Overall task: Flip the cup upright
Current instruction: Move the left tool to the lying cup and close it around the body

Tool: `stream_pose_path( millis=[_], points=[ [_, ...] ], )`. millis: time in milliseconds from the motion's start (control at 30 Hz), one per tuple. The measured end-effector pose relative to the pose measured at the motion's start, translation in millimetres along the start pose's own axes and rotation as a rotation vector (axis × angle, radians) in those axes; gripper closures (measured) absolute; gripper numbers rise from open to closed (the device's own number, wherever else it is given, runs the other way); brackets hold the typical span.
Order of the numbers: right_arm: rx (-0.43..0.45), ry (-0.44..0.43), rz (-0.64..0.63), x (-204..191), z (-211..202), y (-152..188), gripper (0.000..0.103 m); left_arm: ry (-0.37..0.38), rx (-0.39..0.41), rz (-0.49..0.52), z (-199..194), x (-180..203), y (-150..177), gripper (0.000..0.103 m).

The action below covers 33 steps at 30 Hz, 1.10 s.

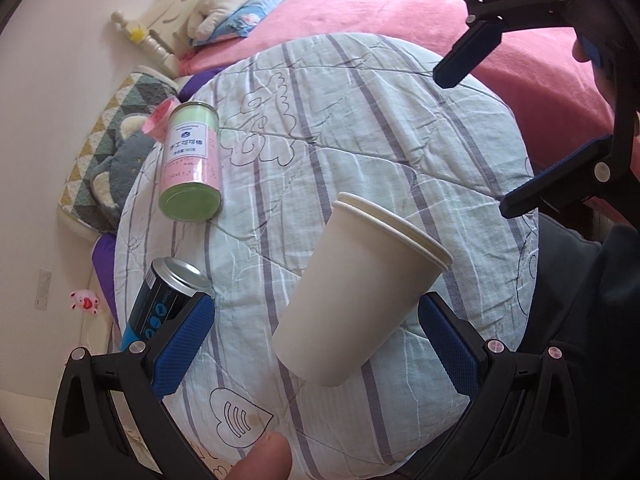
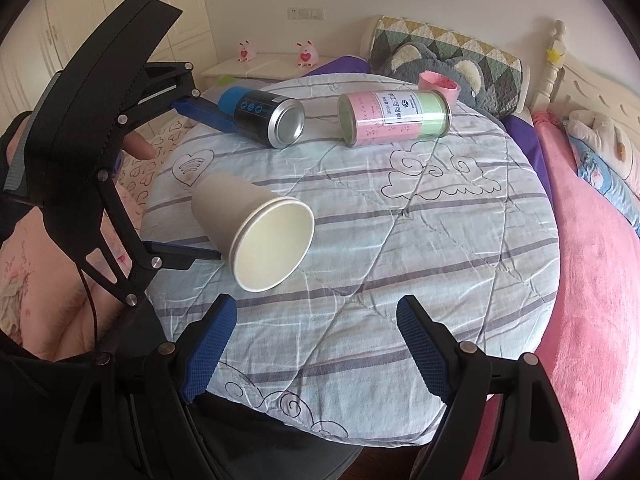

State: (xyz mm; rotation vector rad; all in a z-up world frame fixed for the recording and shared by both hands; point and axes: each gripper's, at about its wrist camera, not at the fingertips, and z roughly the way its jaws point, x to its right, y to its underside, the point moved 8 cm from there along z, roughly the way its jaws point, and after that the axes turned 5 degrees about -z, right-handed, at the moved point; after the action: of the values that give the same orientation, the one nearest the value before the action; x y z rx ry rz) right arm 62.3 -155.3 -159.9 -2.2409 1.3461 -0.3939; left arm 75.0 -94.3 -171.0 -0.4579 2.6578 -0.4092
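Cup (image 1: pixel 356 300) lies sideways between the wide-open left gripper (image 1: pixel 316 340) fingers; paper looks light, crushable, so squeeze mid-wall gently. Right gripper (image 2: pixel 316 352) gapes empty.

Bare quilt (image 2: pixel 420 248) lies right of the cup (image 2: pixel 256 232); black can (image 2: pixel 264 114) and pink-green canister (image 2: pixel 394 118) block the far side.

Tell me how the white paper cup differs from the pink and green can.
The paper cup is plain white and tapered; the can is a straight cylinder with pink and green bands and a label. The cup's mouth is open and looks empty; the can's end is closed by a lid. Both lie on their sides on the striped quilt.
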Motion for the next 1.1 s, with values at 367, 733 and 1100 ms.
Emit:
stream_pose_path(
  millis=[367,733,1100],
  points=[
    [0.000,-0.002,0.012,3,2,-3,0.020,0.098,0.002,0.100,-1,11,-5,0.000],
    [-0.016,0.013,0.020,4,1,-1,0.020,0.213,-0.018,0.222,9,30,-12,0.000],
    [-0.034,0.045,0.063,18,-2,5,0.020,0.339,-0.046,0.355,21,44,-14,0.002]
  ],
)
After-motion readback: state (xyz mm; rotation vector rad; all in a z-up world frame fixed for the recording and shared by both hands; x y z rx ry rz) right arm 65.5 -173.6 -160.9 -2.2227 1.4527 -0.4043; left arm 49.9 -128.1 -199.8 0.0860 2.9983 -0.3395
